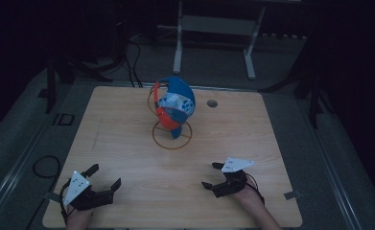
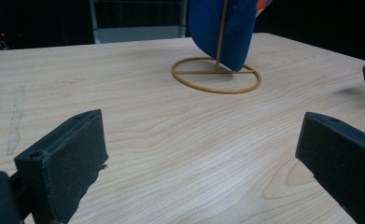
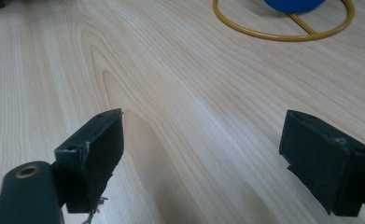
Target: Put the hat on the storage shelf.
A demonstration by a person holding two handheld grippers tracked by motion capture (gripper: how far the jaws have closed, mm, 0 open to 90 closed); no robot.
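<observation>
Blue cap (image 1: 176, 103) on its wire stand (image 1: 171, 136) sits frame-centre on the worktop (image 1: 127, 158), up-frame and well apart from left gripper (image 1: 103, 178) and right gripper (image 1: 212, 175), fingers apart, empty, right slightly nearer.

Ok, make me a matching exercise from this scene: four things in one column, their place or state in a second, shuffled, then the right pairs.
Things:
1. cap
2. wire stand
3. left gripper
4. right gripper

Places or states:
A. open, at the table's near right
B. hangs on the upright rod, blue with a red-orange brim
C. open, at the table's near left corner
D. gold ring base flat on the wooden table

Pairs: 1-B, 2-D, 3-C, 4-A
</observation>
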